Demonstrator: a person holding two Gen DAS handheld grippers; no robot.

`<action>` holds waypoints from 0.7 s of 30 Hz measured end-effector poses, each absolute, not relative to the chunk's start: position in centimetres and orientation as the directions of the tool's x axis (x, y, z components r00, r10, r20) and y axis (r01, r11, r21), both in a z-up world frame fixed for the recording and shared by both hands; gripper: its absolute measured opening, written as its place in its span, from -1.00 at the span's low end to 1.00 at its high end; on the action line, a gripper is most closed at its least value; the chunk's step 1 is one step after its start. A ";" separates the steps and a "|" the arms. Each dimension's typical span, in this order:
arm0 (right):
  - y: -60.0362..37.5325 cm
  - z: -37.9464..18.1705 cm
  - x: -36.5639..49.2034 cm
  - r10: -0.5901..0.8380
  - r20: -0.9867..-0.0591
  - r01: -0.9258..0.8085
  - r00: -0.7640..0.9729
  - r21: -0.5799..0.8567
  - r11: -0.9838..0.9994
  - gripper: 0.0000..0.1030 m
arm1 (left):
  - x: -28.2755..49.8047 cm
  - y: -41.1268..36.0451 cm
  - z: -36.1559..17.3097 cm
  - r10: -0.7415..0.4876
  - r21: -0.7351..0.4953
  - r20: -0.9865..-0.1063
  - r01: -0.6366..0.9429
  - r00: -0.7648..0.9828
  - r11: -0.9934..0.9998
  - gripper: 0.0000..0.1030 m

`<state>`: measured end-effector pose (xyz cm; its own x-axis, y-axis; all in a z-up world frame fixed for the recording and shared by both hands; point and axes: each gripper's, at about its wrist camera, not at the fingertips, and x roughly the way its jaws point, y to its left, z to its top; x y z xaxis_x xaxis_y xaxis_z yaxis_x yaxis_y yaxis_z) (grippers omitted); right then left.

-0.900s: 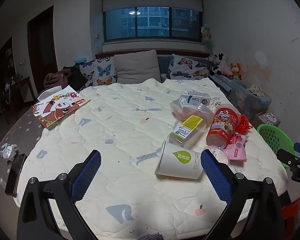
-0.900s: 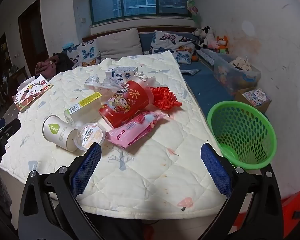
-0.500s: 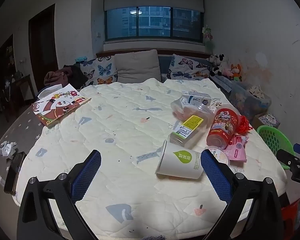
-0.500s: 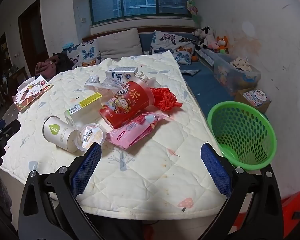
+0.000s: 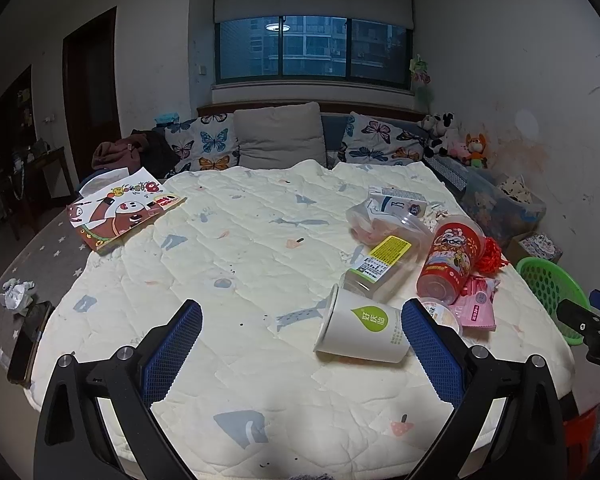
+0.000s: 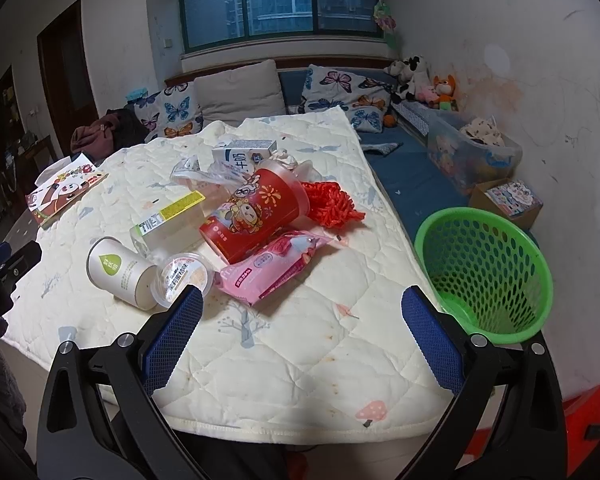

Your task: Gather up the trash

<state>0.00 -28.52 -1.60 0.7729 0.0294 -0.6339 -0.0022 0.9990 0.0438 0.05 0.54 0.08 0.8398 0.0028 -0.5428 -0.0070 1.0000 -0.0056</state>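
- Left tongs: jaws wide apart, holding nothing, hovering over the near edge of the quilt.
- Right tongs: jaws likewise spread and empty, above the quilt's near right corner.
- Paper cup: on its side, just ahead and right of the left tongs; long axis runs across the view, mouth to the left. Nearest piece of trash to the left tongs, likely their first pick.
- Small lidded tub: touching the cup, by the right tongs' left finger.
- Pink packet: flat, ahead of the right tongs, slightly left; long axis slants up to the right.
- Red cup, clear box, milk carton, red tassel: heaped behind the packet.
- Green basket: off the quilt's right edge, beside the right tongs; empty as far as I can see.
- View difference: right view shows the whole basket and its inside; left view shows only its rim, but takes in the picture book far left.
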 end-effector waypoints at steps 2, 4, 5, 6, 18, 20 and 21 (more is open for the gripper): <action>-28.5 -1.6 0.0 0.028 -0.633 -0.002 0.773 0.042 0.999 0.91 | 0.0 0.6 0.1 0.003 -0.007 -0.543 -0.008 0.839 1.000 0.88; -28.5 -1.6 0.0 0.029 -0.633 -0.002 0.774 0.043 0.999 0.91 | 0.0 0.6 0.1 0.003 -0.007 -0.542 -0.008 0.840 1.000 0.88; -28.4 -1.5 0.0 0.029 -0.634 -0.002 0.773 0.044 0.999 0.91 | 0.1 0.5 0.1 0.004 -0.004 -0.543 -0.008 0.840 1.000 0.88; -28.4 -1.5 0.0 0.028 -0.633 -0.003 0.773 0.041 0.999 0.91 | 0.0 0.5 0.1 0.004 -0.004 -0.543 -0.007 0.840 1.000 0.88; -28.5 -1.4 0.3 0.030 -0.631 -0.005 0.775 0.042 0.999 0.91 | 0.2 0.6 0.1 0.002 -0.010 -0.543 -0.009 0.839 1.000 0.88; -28.5 -1.4 0.3 0.028 -0.631 -0.003 0.775 0.042 0.999 0.91 | 0.3 0.6 0.1 0.001 -0.011 -0.545 -0.009 0.839 1.000 0.88; -28.5 -1.4 0.2 0.030 -0.631 -0.002 0.775 0.044 0.999 0.91 | 0.2 0.6 0.1 0.001 -0.009 -0.545 -0.007 0.839 1.000 0.88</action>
